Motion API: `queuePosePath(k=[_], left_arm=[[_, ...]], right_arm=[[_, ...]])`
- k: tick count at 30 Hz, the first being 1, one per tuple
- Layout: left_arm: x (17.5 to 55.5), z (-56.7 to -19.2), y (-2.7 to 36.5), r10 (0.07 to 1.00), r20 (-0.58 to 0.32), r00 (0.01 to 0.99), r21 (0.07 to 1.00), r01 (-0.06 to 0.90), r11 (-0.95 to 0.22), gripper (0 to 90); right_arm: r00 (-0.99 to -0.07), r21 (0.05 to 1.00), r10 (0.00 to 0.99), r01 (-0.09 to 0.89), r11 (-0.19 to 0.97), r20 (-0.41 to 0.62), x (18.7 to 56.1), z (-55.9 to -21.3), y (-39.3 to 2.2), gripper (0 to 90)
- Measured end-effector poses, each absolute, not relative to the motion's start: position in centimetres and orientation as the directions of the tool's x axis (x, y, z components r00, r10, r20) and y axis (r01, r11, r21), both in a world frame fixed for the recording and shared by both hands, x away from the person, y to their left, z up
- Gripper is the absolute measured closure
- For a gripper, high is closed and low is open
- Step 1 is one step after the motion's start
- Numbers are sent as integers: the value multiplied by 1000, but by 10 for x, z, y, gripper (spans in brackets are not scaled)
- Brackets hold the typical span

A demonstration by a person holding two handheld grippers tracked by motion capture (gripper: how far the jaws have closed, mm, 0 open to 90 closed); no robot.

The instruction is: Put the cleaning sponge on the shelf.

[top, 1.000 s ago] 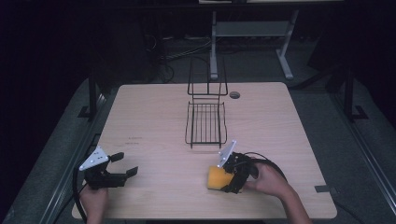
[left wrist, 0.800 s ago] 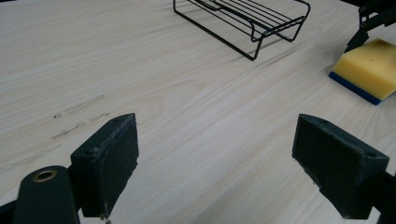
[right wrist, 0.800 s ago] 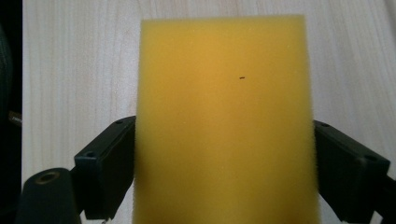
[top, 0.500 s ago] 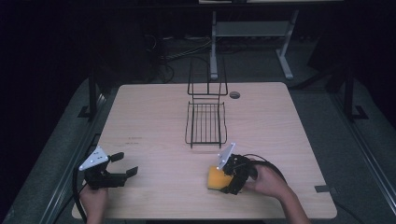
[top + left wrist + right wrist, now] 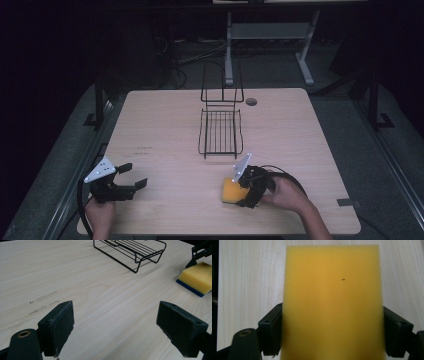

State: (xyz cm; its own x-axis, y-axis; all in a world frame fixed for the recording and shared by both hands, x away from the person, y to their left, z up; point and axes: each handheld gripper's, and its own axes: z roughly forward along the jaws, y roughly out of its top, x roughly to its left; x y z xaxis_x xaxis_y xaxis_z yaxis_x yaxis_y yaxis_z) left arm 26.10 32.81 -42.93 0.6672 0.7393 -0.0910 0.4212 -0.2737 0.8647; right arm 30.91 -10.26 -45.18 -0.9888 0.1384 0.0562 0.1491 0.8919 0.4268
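Your right tool (image 5: 243, 192) clamps the yellow sponge (image 5: 332, 302) by its sides, low over the desk (image 5: 165, 120) near the wire rack (image 5: 220, 132). Your left tool (image 5: 116, 327) rests wide open, empty.

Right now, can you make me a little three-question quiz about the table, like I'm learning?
1. True or false: the yellow sponge sits between the jaws of the right hand-held gripper.
2. Which is nearer the sponge? A) the black wire rack B) the round hole in the table
3. Fill the gap: the left hand-held gripper has its jaws ____, with nothing between them but bare table.

Key: 1 true; 2 A; 3 open.
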Motion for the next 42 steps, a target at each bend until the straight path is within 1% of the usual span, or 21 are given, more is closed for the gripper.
queuePosePath(k=[14,19,22,28,34,42], left_arm=[[261,-429,328,739,-91,667,864,422,-274,141],[261,-430,327,740,-92,666,866,421,-271,141],[261,-430,327,740,-92,667,865,422,-272,141],[261,-429,328,738,-93,668,864,422,-274,140],[261,-430,328,738,-94,668,865,422,-272,141],[261,-429,329,738,-91,668,865,421,-274,141]], right_arm=[[-990,427,135,141,893,44,308,-451,-104,213],[-991,448,128,134,884,44,310,-447,-105,214],[-991,442,128,132,887,38,311,-445,-106,215],[-992,446,117,123,887,41,316,-439,-104,215],[-991,448,119,133,884,60,323,-438,-103,215],[-993,453,105,115,884,47,331,-429,-98,215]])
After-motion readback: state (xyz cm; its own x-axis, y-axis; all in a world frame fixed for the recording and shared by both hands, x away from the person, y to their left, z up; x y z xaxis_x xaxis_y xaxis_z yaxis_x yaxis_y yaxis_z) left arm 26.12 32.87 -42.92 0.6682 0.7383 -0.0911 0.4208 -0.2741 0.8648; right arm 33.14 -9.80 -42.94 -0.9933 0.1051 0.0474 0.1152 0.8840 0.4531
